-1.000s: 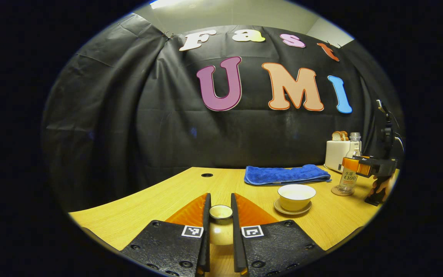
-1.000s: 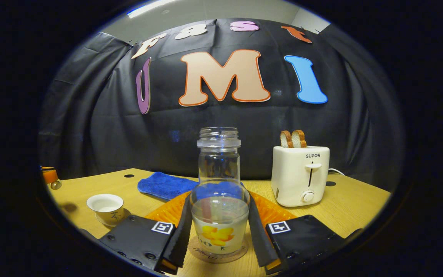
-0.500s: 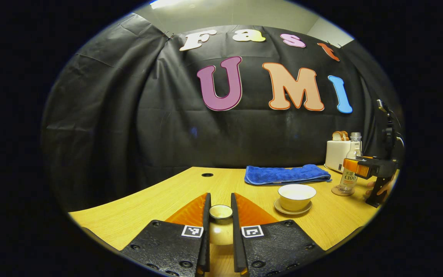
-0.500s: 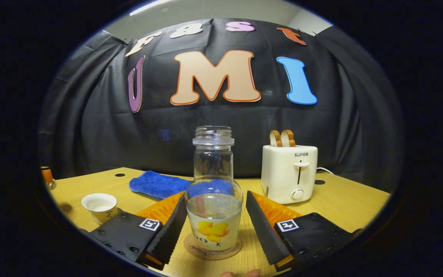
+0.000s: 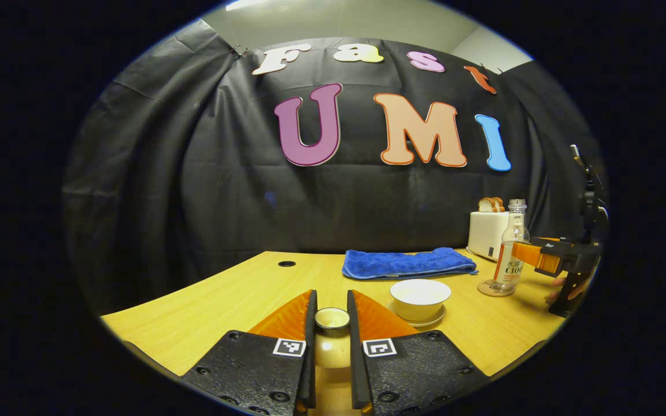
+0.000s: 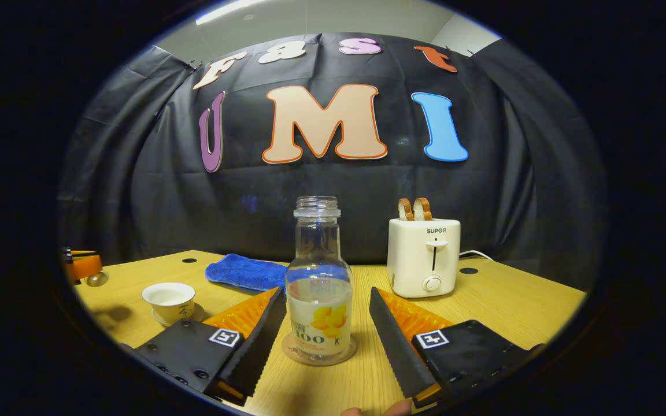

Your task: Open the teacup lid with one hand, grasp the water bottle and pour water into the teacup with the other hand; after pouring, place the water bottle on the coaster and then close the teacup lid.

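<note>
On the wooden table (image 6: 500, 300) the water bottle (image 6: 318, 289) is standing upright on its coaster (image 6: 318, 353) — the right gripper (image 6: 327, 300) is sitting with its fingers spread wide, apart from the glass on both sides. Left of it the teacup (image 6: 169, 298) is resting uncovered on its saucer. Between the left gripper (image 5: 331, 309) fingers the teacup lid (image 5: 332, 341) is being pinched — held above the table, near the teacup (image 5: 420, 297).

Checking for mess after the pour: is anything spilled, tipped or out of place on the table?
Nothing stands out. The water bottle stands upright on the coaster, the teacup sits level on its saucer, and no puddle shows on the table. The lid is off the cup, in the left gripper.
</note>
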The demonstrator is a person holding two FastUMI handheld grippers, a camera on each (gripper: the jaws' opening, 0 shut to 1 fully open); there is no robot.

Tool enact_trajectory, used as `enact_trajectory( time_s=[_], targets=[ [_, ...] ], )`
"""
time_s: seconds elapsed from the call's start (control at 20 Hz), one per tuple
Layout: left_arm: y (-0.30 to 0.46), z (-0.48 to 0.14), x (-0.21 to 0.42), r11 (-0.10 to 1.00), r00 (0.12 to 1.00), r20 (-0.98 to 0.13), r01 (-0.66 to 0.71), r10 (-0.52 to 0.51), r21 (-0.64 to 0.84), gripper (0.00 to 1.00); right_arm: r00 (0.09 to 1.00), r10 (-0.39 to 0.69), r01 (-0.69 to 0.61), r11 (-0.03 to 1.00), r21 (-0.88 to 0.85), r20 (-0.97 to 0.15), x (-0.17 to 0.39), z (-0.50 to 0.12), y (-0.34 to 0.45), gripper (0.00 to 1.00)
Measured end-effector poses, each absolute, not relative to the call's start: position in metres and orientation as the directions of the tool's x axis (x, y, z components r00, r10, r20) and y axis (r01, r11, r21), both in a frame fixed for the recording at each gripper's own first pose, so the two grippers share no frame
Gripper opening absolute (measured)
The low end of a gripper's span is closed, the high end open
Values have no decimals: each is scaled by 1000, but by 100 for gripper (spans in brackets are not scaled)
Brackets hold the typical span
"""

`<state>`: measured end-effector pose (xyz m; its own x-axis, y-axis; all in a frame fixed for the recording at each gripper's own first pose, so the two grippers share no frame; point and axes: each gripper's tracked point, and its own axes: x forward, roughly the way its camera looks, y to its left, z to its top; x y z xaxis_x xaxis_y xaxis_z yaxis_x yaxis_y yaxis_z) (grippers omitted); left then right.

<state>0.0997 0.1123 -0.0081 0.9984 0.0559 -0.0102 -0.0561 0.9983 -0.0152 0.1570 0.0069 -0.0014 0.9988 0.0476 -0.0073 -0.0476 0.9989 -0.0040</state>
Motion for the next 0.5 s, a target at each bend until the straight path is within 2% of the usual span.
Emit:
enact_trajectory(
  time_s=[0.15,0.2,0.25,0.3,0.4,0.5],
  targets=[
    [86,-8,122,1000,1000,-12,11,-11,-17,20,997,72,-72,997,-3,-8,135,0,5,89],
    [76,-9,130,999,999,-15,37,-37,-17,21,997,82,-82,997,-3,-7,125,1,4,93],
    [71,-8,136,999,999,-12,48,-48,-18,23,996,89,-89,996,-3,-7,117,1,3,88],
    [65,-8,142,998,998,-10,62,-62,-16,21,996,93,-93,996,-2,-8,109,1,1,88],
    [54,-7,155,996,996,-9,89,-89,-14,22,995,104,-104,995,1,-5,92,3,-3,95],
    [44,-7,166,994,994,-7,107,-107,-14,21,993,121,-121,993,2,-5,77,3,-5,94]
  ],
)
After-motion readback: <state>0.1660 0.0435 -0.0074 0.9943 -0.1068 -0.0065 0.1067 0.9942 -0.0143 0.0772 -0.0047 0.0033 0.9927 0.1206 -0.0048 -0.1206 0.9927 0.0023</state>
